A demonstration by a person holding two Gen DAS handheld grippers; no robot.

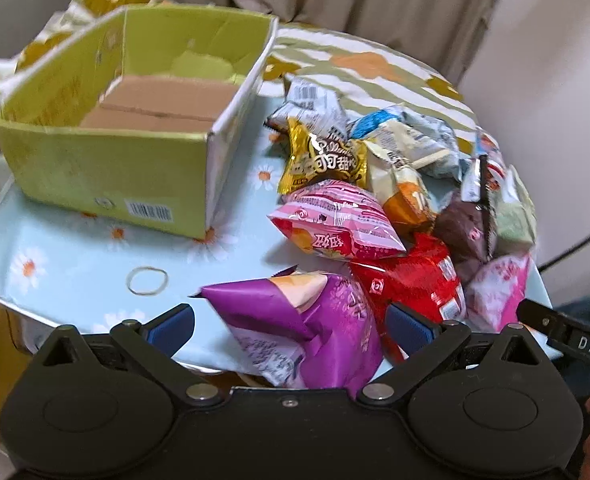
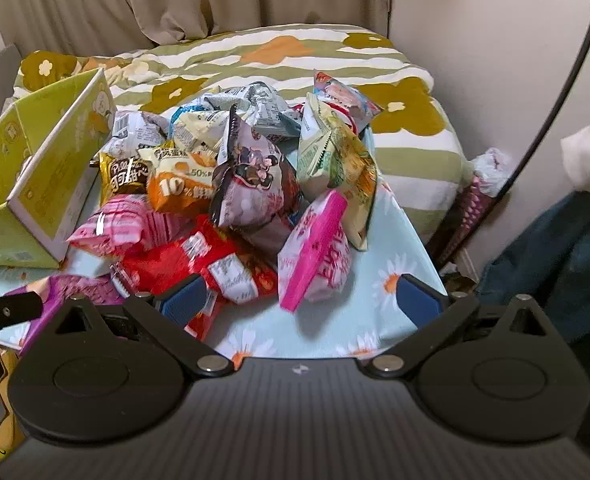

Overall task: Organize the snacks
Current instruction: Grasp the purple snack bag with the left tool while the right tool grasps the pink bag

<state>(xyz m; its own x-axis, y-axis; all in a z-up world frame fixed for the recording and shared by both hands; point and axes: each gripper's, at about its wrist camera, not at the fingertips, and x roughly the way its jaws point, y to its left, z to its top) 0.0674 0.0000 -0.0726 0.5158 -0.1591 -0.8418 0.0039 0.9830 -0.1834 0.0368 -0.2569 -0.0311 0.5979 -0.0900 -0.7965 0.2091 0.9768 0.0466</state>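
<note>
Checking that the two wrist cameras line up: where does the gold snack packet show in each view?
Left wrist view: the gold packet lies at centre, at the pile's left edge, right of the green box.
Right wrist view: the gold packet lies left of centre, just right of the green box.
Shared landmark: the orange packet lies immediately to its right in both.

"10%" and "50%" on an orange snack packet [image 2: 179, 188], Chinese characters on a gold-and-brown packet [image 1: 322, 162], "DAS" on a black gripper part [image 1: 583, 344], barcode on the green cardboard box [image 1: 148, 211]
</note>
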